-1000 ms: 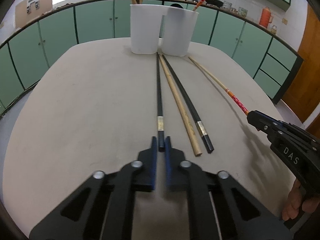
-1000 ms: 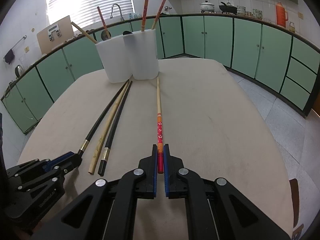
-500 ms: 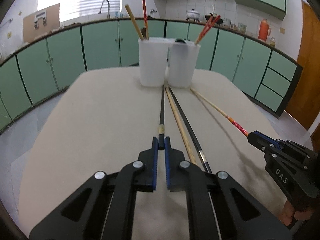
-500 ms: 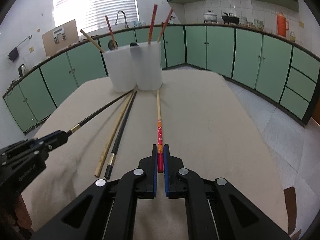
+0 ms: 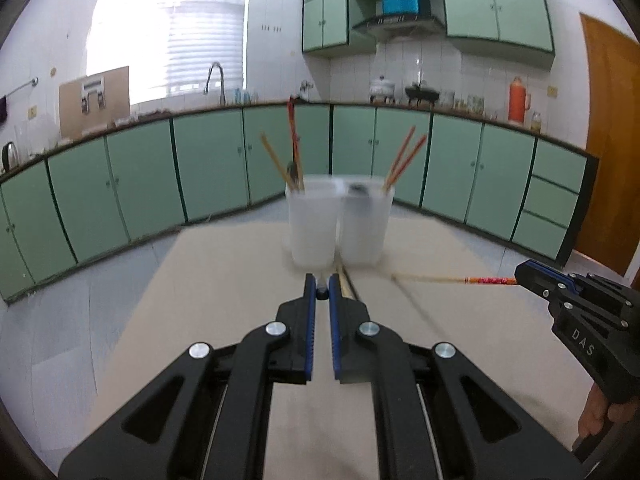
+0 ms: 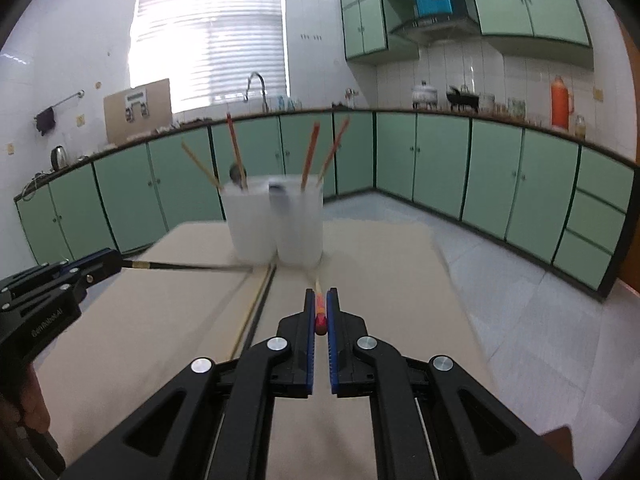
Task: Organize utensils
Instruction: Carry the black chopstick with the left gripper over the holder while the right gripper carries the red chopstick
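Note:
My left gripper (image 5: pixel 321 285) is shut on a black chopstick (image 6: pixel 188 267) with a gold band, lifted above the table. My right gripper (image 6: pixel 321 300) is shut on a red-patterned bamboo chopstick (image 5: pixel 452 279), also lifted. Both chopsticks point toward two white holder cups (image 5: pixel 340 222) at the table's far end, which hold several chopsticks. A tan chopstick (image 6: pixel 253 304) and a black chopstick (image 6: pixel 262 302) lie side by side on the table. The right gripper also shows at the right of the left wrist view (image 5: pixel 524 274); the left gripper shows at the left of the right wrist view (image 6: pixel 116 260).
The beige table (image 5: pixel 224 280) is rounded, with its far edge just behind the cups. Green kitchen cabinets (image 5: pixel 200 168) line the walls beyond a grey floor. A wooden door (image 5: pixel 612 152) stands at the right.
Both grippers have risen and tilted up, lifting their chopsticks off the table. The views now look level across the kitchen; the cups look blurred.

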`<state>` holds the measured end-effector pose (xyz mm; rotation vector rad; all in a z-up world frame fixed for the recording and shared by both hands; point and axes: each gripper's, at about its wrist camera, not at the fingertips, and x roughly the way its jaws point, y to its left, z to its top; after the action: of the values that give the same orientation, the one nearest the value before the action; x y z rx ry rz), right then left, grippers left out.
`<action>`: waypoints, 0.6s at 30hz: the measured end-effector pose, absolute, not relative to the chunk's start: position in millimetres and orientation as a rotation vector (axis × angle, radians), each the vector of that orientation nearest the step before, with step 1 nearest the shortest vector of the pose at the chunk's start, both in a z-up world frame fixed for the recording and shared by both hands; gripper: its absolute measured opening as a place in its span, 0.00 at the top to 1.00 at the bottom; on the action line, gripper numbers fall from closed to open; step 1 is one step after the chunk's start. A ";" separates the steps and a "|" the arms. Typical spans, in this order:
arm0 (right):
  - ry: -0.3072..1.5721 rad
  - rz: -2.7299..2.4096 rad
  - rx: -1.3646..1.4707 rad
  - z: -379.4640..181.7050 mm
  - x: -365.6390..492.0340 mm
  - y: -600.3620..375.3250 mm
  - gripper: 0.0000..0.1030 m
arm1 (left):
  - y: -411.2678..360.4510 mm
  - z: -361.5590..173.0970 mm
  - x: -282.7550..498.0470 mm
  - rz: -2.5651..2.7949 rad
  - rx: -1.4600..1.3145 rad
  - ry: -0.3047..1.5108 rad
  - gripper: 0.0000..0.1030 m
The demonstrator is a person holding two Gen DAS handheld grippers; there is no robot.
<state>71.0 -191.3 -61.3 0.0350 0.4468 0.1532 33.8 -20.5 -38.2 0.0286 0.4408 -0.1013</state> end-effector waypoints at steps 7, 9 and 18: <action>0.444 0.246 0.106 -18.6 92.5 -207.2 0.95 | -20.2 1.8 40.6 -0.149 0.001 0.372 0.95; 0.452 0.270 0.114 -11.2 98.5 -208.7 0.95 | -20.4 8.7 44.6 -0.162 -0.003 0.365 0.95; 0.477 0.362 0.104 19.1 125.4 -210.0 0.95 | -21.3 31.8 58.5 -0.210 -0.015 0.350 0.95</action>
<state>125.4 -210.0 19.1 0.1037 0.4773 0.3623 58.5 -21.3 31.8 -0.0145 0.3497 -0.2098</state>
